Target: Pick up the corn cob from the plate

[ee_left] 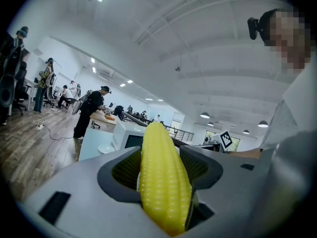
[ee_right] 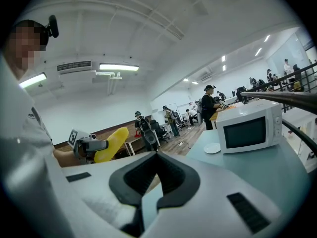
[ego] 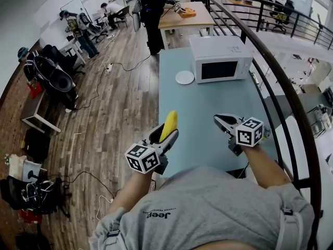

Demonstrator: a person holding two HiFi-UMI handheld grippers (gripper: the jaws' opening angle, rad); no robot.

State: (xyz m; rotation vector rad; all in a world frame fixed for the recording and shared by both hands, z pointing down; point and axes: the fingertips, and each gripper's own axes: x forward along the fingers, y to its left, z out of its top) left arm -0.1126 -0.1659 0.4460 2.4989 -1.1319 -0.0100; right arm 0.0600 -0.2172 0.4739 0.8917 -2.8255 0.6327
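My left gripper [ego: 165, 133] is shut on the yellow corn cob [ego: 169, 125], held in the air over the near left edge of the pale blue table [ego: 200, 105]. In the left gripper view the corn cob [ee_left: 164, 182] lies lengthwise between the dark pads, its tip pointing forward past them. The small white plate [ego: 184, 77] sits bare, far up the table beside the microwave. My right gripper [ego: 222, 122] hangs over the table's near right part, shut with nothing between its jaws [ee_right: 157, 155]. In the right gripper view the corn cob [ee_right: 112, 143] shows at the left.
A white microwave [ego: 218, 59] stands at the table's far end, right of the plate [ee_right: 212, 148]. A black railing [ego: 270, 61] runs along the table's right side. Wooden floor with cables lies to the left. People stand and sit at desks beyond the table.
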